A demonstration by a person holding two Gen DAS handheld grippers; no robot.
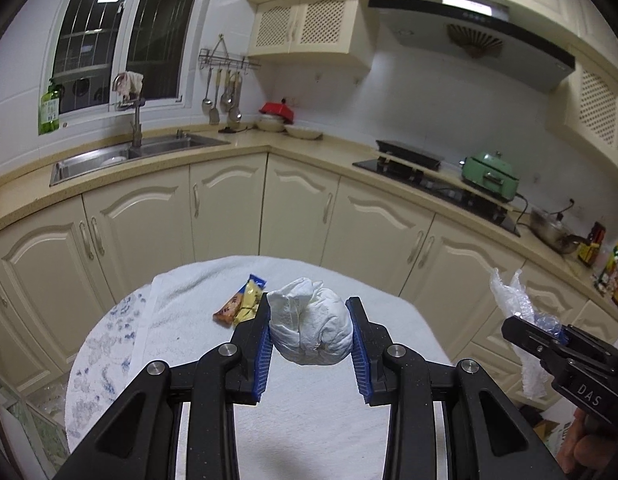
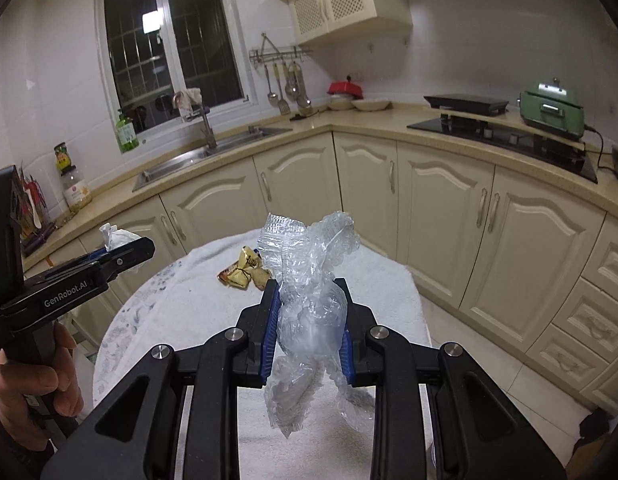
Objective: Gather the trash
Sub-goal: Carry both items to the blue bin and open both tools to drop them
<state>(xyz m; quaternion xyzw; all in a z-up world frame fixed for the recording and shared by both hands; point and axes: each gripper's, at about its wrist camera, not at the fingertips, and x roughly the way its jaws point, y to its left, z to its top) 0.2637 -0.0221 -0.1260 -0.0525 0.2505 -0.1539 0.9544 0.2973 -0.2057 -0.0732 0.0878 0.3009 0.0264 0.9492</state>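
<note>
Trash: a crumpled white paper ball (image 1: 311, 322) sits pinched between the blue pads (image 1: 263, 354) of the left tool (image 1: 311, 332), held up above the worktop (image 1: 309, 420), not touching it. Pads press both sides of the ball; its twisted top pokes out past the fingertips. In the right wrist view the same ball (image 2: 116, 237) shows only as a white tuft beyond the left tool (image 2: 127, 254), and a hand (image 2: 33, 380) grips that tool's handle.

Right tool (image 2: 309, 320) is clamped on a wad of clear crinkled plastic wrap (image 2: 309, 300). Wrap bunches up between the pads, fans out above the fingertips and hangs in loose tails below the jaws. Also lifted clear of the worktop. From the left wrist view the right tool (image 1: 549, 334) comes in at the right edge with the plastic wrap (image 1: 513, 296) sticking up and trailing down from it.

Still lying on the worktop: a yellow and orange snack wrapper (image 1: 241, 304), just beyond the left tool's tip, left of the ball; in the right wrist view the snack wrapper (image 2: 245, 270) lies behind and left of the plastic. Worktop is round, covered by a white towel (image 1: 181, 320) over a blue-patterned cloth (image 1: 97, 360).

Outward: cream cabinets (image 1: 225, 208), steel sink (image 1: 121, 154) with faucet under a dark window (image 1: 121, 32), green soap bottle (image 1: 50, 108), hanging utensils (image 1: 225, 96), black cooktop (image 1: 433, 184), green appliance (image 1: 491, 174), range hood (image 1: 469, 36).
</note>
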